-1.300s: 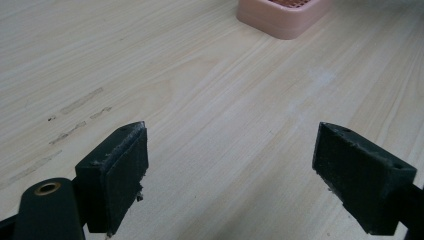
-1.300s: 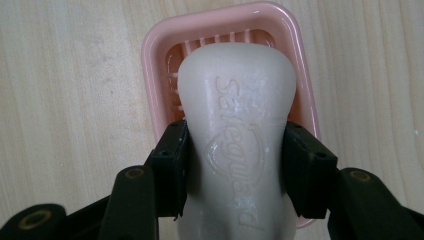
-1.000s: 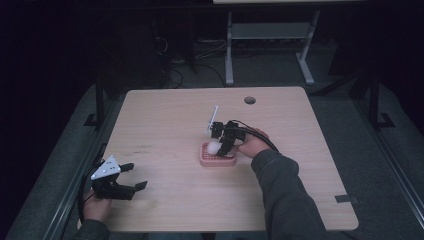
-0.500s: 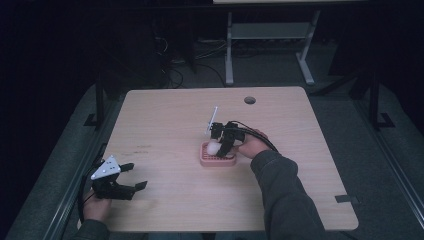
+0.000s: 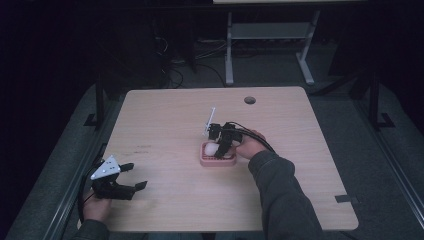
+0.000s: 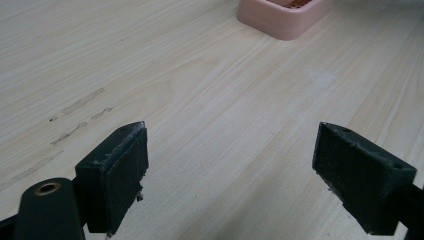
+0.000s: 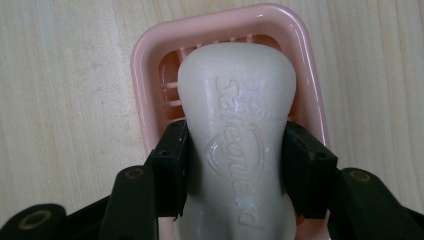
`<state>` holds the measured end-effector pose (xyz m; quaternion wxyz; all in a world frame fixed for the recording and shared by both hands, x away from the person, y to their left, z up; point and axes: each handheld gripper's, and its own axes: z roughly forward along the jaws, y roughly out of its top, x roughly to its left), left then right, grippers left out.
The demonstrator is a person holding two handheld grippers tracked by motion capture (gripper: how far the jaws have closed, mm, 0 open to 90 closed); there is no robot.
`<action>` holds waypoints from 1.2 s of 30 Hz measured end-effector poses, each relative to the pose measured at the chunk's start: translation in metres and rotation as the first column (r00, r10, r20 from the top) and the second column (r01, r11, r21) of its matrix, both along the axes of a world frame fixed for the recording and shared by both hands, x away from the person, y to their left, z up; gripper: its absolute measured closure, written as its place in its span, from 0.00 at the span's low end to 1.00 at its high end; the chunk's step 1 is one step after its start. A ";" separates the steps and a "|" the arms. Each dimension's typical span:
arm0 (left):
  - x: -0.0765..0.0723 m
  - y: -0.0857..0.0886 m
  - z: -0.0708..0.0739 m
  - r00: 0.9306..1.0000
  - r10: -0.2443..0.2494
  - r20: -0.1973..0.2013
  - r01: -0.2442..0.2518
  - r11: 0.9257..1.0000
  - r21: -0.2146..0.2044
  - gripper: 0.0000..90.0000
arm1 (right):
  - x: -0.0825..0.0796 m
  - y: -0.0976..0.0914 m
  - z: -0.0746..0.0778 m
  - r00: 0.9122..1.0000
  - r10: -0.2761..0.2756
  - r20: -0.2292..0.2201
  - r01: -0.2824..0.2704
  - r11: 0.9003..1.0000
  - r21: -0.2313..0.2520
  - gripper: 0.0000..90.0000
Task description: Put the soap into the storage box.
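A white bar of soap (image 7: 235, 135) with raised lettering sits between the jaws of my right gripper (image 7: 234, 170), which is shut on it. The soap hangs over a pink soap dish (image 7: 150, 65) with a slatted bottom. In the high view the right gripper (image 5: 220, 145) holds the white soap (image 5: 211, 148) at the pink dish (image 5: 216, 162) near the table's middle. My left gripper (image 5: 131, 176) rests open at the table's front left corner, far from the dish. Its jaws (image 6: 230, 170) stand wide apart over bare wood, with the pink dish (image 6: 282, 17) ahead.
The wooden table (image 5: 165, 115) has a round cable hole (image 5: 249, 100) at the back right. A white marker plate (image 5: 208, 121) stands up from the right gripper. Faint scuff marks (image 6: 75, 120) lie on the wood near the left gripper. Dark floor and a metal frame (image 5: 270, 35) lie beyond.
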<state>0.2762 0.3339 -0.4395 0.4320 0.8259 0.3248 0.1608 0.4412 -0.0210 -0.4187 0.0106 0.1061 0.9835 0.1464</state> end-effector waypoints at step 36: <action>0.000 0.000 0.000 1.000 0.000 0.000 0.000 1.000 0.001 0.15 | 0.000 -0.005 -0.006 0.999 -0.032 -0.013 0.033 0.999 0.039 0.53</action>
